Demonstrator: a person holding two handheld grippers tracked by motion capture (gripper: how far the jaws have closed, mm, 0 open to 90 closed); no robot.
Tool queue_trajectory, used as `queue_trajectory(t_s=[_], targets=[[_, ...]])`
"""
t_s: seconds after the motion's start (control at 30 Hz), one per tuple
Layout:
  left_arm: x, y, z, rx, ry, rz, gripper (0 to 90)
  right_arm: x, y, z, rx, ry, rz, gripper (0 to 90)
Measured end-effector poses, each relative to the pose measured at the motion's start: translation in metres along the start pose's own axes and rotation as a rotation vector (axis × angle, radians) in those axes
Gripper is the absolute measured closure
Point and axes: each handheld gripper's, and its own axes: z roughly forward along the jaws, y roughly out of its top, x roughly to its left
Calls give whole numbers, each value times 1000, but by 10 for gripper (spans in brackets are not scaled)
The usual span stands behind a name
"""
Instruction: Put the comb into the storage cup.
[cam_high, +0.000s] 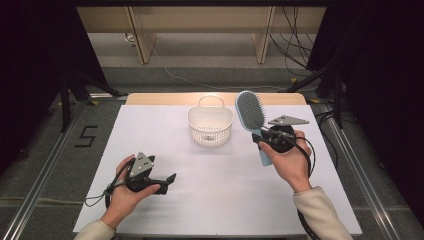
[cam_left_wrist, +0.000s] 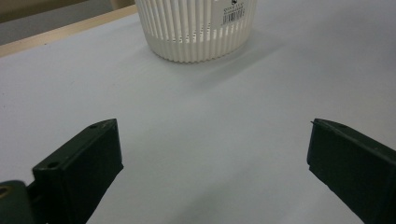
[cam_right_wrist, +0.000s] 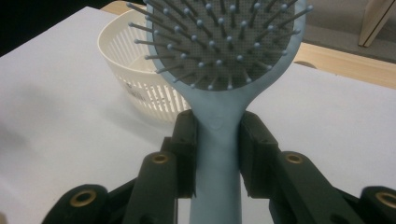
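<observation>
The right gripper (cam_right_wrist: 217, 154) has its jaws clamped on the neck of the light-blue plastic paddle hairbrush (cam_right_wrist: 219, 70), one black pad on each side of the handle, just below the bristle head. In the high view the hairbrush (cam_high: 250, 111) stands at centre right of the frame, head up, just beside the white slotted plastic basket (cam_high: 210, 127) with its loop handle.

The left gripper (cam_high: 162, 181) rests at lower left, jaws spread wide over bare white tabletop (cam_left_wrist: 196, 121), holding nothing.

Risks, as judged:
- The grip sits on a smooth, tapering neck; the hairbrush could pivot or slide between the pads if swung.
- The long head could strike the basket rim and tip or push the light basket.
- The basket looks shorter than the hairbrush, so the hairbrush may lean out or topple it.

Limits of view:
- The handle end is cut off at the bottom edge of the right gripper view.
- The basket interior is partly screened by the brush head.
- The basket label is too small to read.
</observation>
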Motion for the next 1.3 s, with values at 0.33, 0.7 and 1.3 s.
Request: queue_trajectory(t_s=[0.33,0.7,1.3], targets=[[0,0,0,-1,1,0,26,0,2,1,-18,-2,-4,705],[0,0,0,-2,1,-1,26,1,4,3,-29,3,1,705],[0,0,0,-1,-1,-1,26,1,8,5,-51,4,-6,706]])
